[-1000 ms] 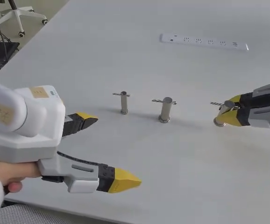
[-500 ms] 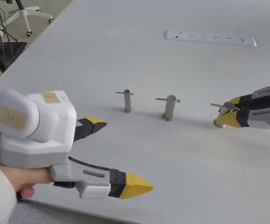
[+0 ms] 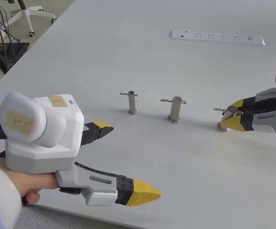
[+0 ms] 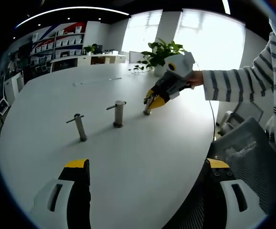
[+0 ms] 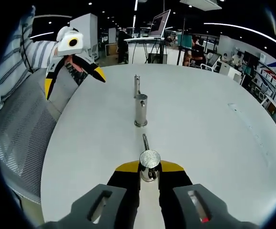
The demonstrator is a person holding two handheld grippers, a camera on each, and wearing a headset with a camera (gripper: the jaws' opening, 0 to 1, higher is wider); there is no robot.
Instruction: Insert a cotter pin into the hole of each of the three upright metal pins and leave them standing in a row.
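Note:
Three upright metal pins stand in a row on the white table (image 3: 128, 52). The left pin (image 3: 132, 102) and the middle pin (image 3: 175, 109) each carry a cotter pin through the top. My right gripper (image 3: 232, 118) is shut on the right pin (image 3: 226, 121), and a cotter pin (image 3: 220, 109) sticks out of that pin's head. In the right gripper view the held pin (image 5: 149, 163) sits between the yellow jaws, with the middle pin (image 5: 141, 109) beyond it. My left gripper (image 3: 126, 161) hovers open and holds nothing, near the table's front edge, well short of the row.
A white power strip (image 3: 217, 37) lies at the back of the table. Office chair legs (image 3: 26, 14) and cables stand on the floor off the left edge. A mesh chair (image 4: 245, 143) sits by the table's near side.
The left gripper has drifted a little to the right, still open. The right gripper has stayed shut on the right pin. The head camera has shifted slightly.

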